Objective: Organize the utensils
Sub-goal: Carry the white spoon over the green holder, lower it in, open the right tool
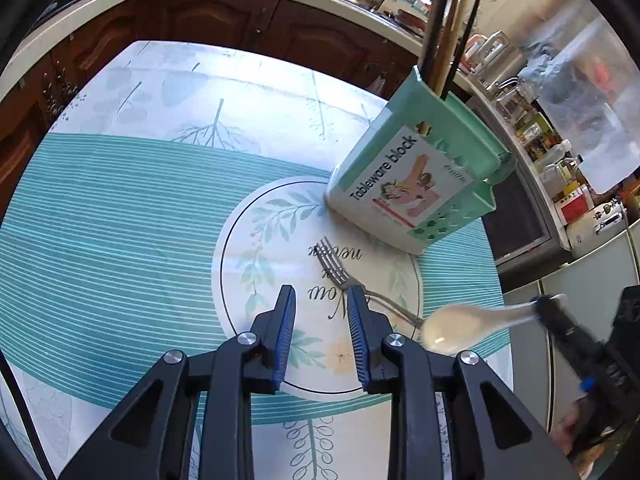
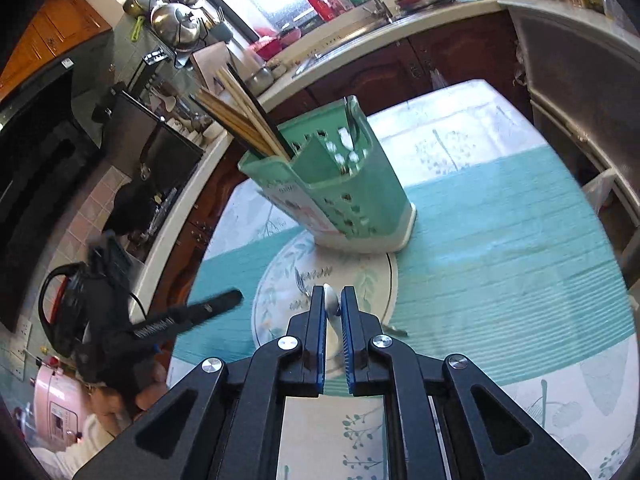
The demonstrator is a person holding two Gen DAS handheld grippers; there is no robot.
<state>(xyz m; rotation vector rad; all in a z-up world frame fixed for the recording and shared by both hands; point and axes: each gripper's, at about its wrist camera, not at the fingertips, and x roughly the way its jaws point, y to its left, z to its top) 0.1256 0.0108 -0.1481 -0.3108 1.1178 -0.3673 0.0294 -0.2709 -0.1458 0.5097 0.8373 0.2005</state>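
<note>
Utensil sorting, spoon transfer stage. My right gripper (image 2: 332, 308) is clamped on the handle of the white spoon (image 1: 452, 326), held above the table (image 1: 120, 200) with its bowl toward my left. My left gripper (image 1: 320, 300) hangs parted and empty, angled down over the fork (image 1: 340, 272), which lies on the printed circle just in front of the green holder (image 1: 420, 184). Chopsticks (image 2: 240, 120) already stand in the holder. Next, I judge, the spoon must be carried over an open compartment and lowered in.
</note>
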